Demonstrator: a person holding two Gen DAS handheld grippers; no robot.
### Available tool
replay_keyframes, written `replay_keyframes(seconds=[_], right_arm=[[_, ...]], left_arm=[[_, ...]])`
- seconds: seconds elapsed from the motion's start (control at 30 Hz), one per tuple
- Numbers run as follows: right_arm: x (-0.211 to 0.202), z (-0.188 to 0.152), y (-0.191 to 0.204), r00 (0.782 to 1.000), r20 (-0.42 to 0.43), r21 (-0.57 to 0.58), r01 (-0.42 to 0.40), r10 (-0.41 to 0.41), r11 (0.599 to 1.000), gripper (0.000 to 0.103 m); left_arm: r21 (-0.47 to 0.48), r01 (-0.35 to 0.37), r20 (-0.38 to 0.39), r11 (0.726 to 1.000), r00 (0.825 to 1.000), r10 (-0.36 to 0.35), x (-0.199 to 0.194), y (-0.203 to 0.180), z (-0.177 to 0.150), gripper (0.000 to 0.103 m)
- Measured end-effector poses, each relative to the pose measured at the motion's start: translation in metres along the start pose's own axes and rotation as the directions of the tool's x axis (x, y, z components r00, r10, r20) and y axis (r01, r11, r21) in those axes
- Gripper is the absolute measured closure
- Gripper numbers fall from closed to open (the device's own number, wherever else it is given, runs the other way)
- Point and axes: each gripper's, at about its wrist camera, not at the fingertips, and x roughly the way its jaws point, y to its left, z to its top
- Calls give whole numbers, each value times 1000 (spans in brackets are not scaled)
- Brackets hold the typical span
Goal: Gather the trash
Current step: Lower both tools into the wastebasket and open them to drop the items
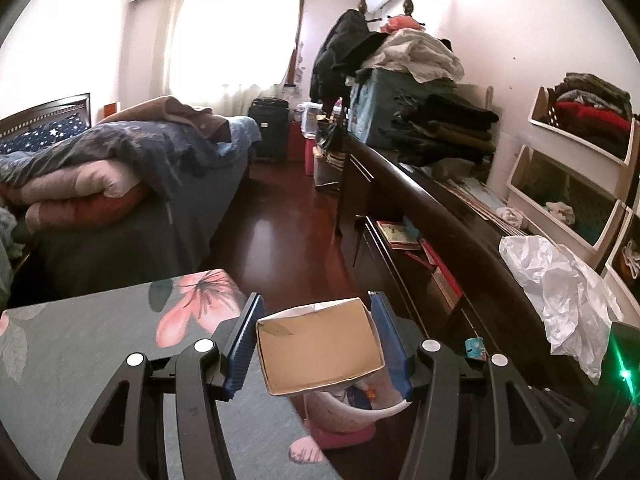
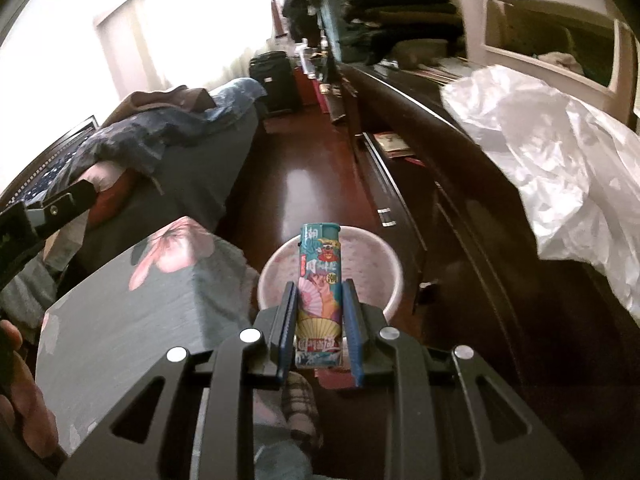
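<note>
Cardboard, plain brown on the inside, is filling the gap of the left gripper (image 1: 316, 344): an open, empty box (image 1: 320, 350) is sitting between the blue-padded fingers (image 1: 242, 346), its opening facing the camera. The right pad is touching the box's side, while a thin gap is showing at the left pad, so whether the fingers are actually pinching it cannot be told for certain. Left of the box, a worktop (image 1: 100, 356) under a grey cloth printed with pink flowers is lying close beneath the left finger, and a bed (image 1: 120, 184) heaped with blankets is standing farther back on the left. Directly below the box, a pale pink trash bin (image 1: 352, 412) is standing on the dark red floor, its rim partly hidden by the box. Moving right, a dark wooden cabinet (image 1: 460, 240) is running along the wall with a crumpled white plastic bag (image 1: 560, 292) lying on its top. In the right wrist view, the right gripper (image 2: 318, 320) is holding a colourful lighter (image 2: 320, 288) upright, its fingers drawn narrow and pressing both long sides. The lighter is hanging above the open mouth of the same bin (image 2: 372, 272), which is sitting just beside the worktop's corner (image 2: 192, 276). The plastic bag (image 2: 560, 176) is spreading over the cabinet on the far right.
</note>
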Motion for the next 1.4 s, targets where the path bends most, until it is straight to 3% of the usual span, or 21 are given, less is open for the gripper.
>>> replay_keyframes(seconds=[0.23,0.63,1.27,1.3,1.4], right_arm=[[35,3,-24,998,-28,30,49,-48,998,80],[110,3,-26,995,-94,12,18,-17,1000,80],[186,2,-30,987,-150,-4,49,-49,999,77],[187,1,-30,988,-149,-6,48,-48,999,76],[190,1,-31,989,-141,0,40,-40,999,60]], left_arm=[[53,22,-64,998,998,-18,51,-24,-1,47],[67,17,-214,998,977,-3,145,-38,-19,47],[82,9,-292,997,956,15,205,-41,-31,46],[81,14,-292,997,956,11,206,-41,-31,40],[97,-4,-261,995,965,29,204,-43,-30,19]])
